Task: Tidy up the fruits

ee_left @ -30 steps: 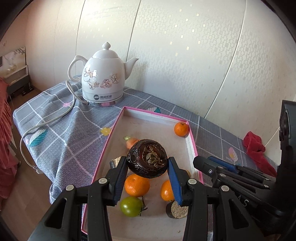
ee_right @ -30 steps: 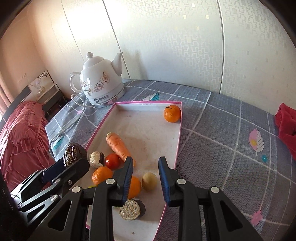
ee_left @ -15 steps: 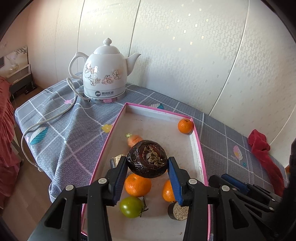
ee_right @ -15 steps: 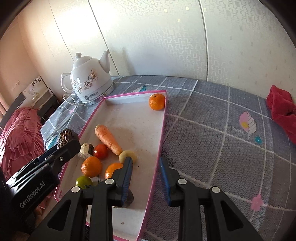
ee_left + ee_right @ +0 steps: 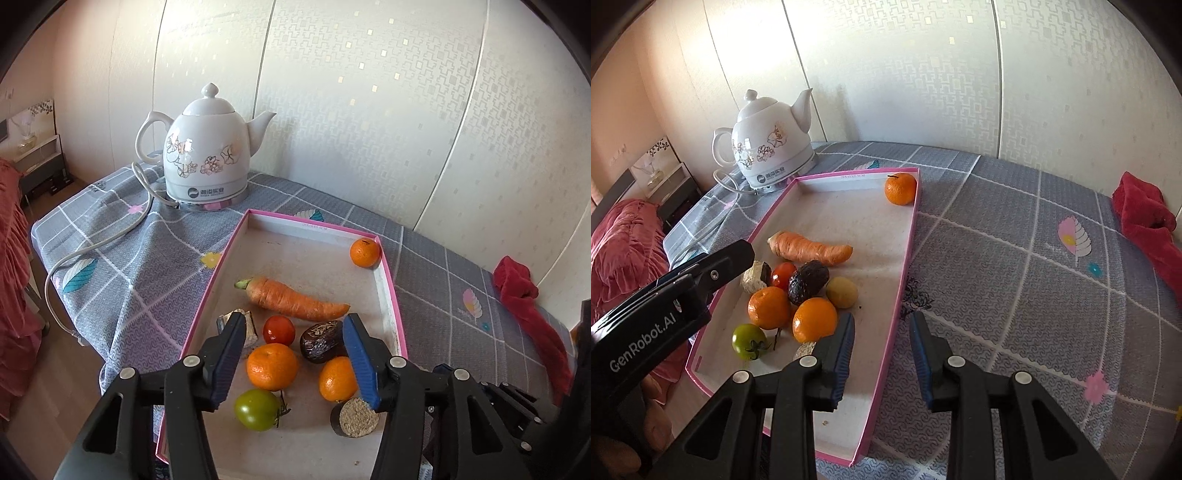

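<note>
**Dark fruit released into the tray**

A second ago the left gripper (image 5: 295, 354) pinched the dark wrinkled fruit (image 5: 322, 340) above the tray; now that fruit lies on the tray floor and the blue pads stand clear of it, the jaws opening with nothing pressed between them.

Left wrist view: the pink-rimmed tray (image 5: 388, 295) sits on the grey checked tablecloth (image 5: 147, 266). The dark fruit rests just beside the right pad, touching an orange (image 5: 338, 378) below it and next to a red tomato (image 5: 279, 329). Another orange (image 5: 272, 366) and a green tomato (image 5: 258, 409) lie nearer the camera, a carrot (image 5: 295, 298) lies behind the cluster, and a lone orange (image 5: 365, 252) sits in the far right corner. A white floral kettle (image 5: 205, 155) stands beyond the tray; a red cloth (image 5: 524, 295) lies at the right.

Right wrist view: the right gripper (image 5: 882, 347) hovers over the tray's near right rim, its jaws a narrow gap apart and holding nothing. The dark fruit (image 5: 808, 281) sits mid-cluster, beside a yellowish round fruit (image 5: 842, 292). The left gripper's black body (image 5: 683, 288) reaches in from the left.
</note>
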Demonstrator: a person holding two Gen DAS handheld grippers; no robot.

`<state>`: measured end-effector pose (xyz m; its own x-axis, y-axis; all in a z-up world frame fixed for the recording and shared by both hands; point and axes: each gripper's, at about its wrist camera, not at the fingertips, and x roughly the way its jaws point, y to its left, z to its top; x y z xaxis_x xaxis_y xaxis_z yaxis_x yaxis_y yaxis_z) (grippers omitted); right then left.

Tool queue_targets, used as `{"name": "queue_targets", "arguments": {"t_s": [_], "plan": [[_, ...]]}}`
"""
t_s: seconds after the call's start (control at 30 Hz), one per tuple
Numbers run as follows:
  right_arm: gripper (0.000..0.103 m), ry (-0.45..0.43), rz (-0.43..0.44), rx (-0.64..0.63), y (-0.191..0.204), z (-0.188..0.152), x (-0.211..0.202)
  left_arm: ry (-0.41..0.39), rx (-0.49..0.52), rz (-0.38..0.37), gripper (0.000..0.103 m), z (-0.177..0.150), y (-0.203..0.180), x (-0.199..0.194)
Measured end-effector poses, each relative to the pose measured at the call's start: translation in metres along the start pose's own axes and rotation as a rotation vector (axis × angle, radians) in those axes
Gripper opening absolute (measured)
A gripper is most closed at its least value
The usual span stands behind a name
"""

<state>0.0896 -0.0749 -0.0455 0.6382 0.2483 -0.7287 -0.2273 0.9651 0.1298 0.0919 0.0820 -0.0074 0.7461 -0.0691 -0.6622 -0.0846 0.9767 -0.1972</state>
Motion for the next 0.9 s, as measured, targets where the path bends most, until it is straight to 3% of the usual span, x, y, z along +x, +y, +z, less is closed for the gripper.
{"name": "queue_targets", "arguments": {"t_s": [0.5, 0.9], "plan": [[0.034, -0.049, -0.073, -0.024, 0.008, -0.01, -0.019, -0.05, 0.047, 0.035, 0.06, -0.014, -0.001, -0.027], [0.036, -0.079, -0.143, -0.036, 0.012, -0.037, -0.036, -0.096, 0.053, 0.043, 0.084, -0.039, 0.009, -0.057]]}}
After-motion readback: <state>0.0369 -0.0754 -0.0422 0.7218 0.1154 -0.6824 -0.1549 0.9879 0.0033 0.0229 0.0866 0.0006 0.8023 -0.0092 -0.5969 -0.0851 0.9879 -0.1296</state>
